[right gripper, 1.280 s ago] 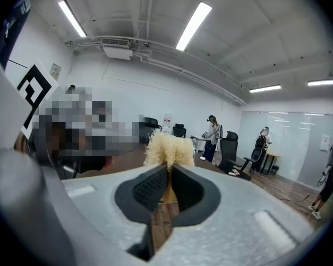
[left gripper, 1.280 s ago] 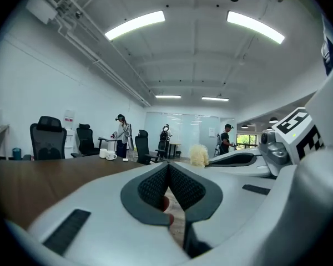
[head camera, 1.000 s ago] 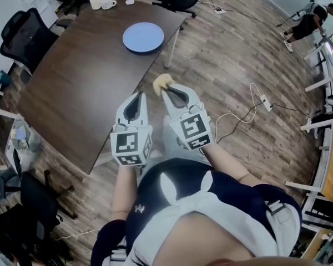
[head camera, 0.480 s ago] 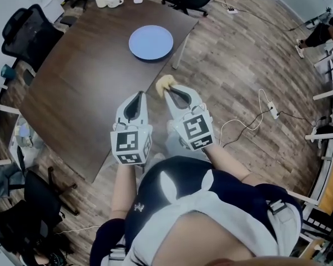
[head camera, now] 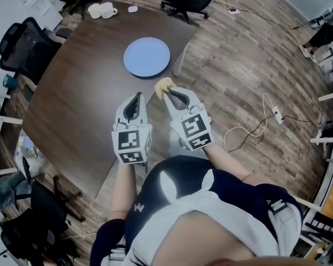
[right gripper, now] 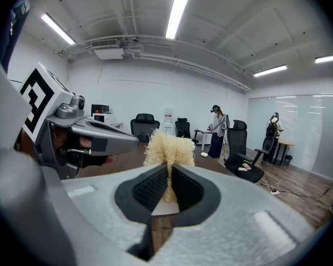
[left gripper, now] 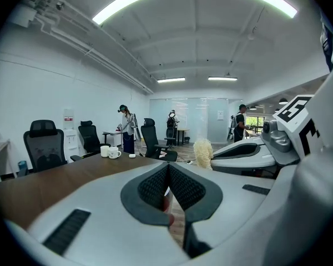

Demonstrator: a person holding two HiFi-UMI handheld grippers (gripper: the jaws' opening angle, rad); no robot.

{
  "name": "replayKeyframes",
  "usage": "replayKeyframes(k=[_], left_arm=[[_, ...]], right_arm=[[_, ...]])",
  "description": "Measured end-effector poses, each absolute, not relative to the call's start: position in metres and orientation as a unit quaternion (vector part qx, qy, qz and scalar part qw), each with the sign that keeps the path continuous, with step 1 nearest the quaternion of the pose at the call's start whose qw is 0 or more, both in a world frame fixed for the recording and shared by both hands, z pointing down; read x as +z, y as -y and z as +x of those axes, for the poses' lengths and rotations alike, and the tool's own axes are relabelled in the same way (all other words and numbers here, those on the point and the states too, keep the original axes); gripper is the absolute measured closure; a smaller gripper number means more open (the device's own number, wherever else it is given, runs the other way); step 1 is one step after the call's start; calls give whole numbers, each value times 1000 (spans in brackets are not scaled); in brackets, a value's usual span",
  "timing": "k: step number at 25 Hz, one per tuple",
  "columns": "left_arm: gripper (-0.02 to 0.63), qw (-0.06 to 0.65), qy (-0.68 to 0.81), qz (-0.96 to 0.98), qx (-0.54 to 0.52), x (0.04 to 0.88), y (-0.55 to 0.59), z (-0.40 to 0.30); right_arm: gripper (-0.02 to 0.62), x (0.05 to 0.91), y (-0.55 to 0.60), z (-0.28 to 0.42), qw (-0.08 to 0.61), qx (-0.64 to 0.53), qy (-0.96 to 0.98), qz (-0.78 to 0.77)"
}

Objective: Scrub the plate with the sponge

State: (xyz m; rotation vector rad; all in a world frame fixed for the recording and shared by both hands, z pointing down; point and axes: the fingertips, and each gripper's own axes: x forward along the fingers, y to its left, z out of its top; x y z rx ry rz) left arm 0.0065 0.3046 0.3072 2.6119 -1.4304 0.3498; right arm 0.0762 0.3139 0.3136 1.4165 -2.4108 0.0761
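Right now my right gripper [right gripper: 167,177] is clamped on the sponge [right gripper: 167,147]. Its two dark pads press against the pale yellow, shaggy tuft, which sticks up past the tips in the middle of the right gripper view. In the head view the sponge sits near the centre of the frame, held in the air about over the right edge of the dark brown table [head camera: 83,93] and touching nothing but the jaws. My left gripper [head camera: 136,96] hangs just beside it, to its left in the frame, above the tabletop. Its pads meet at the tips with nothing between them. The blue plate [head camera: 147,56] lies flat on the table in the upper middle of the head view, beyond the sponge and apart from both grippers. Two white mugs [head camera: 100,10] stand near the table's far corner at the upper left. A white cable [head camera: 255,125] trails over the wood floor at the right.
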Motion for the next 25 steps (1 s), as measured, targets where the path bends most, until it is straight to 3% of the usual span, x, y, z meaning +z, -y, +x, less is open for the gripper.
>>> replayKeyframes(k=[11,25], left_arm=[[600,87,511,846,125,318,-255,57],[601,131,532,824,143,355,-228,24]], right_arm=[[574,323,-261,126,189,4,877,441],[574,352,-230,112,240,-5,867,436]])
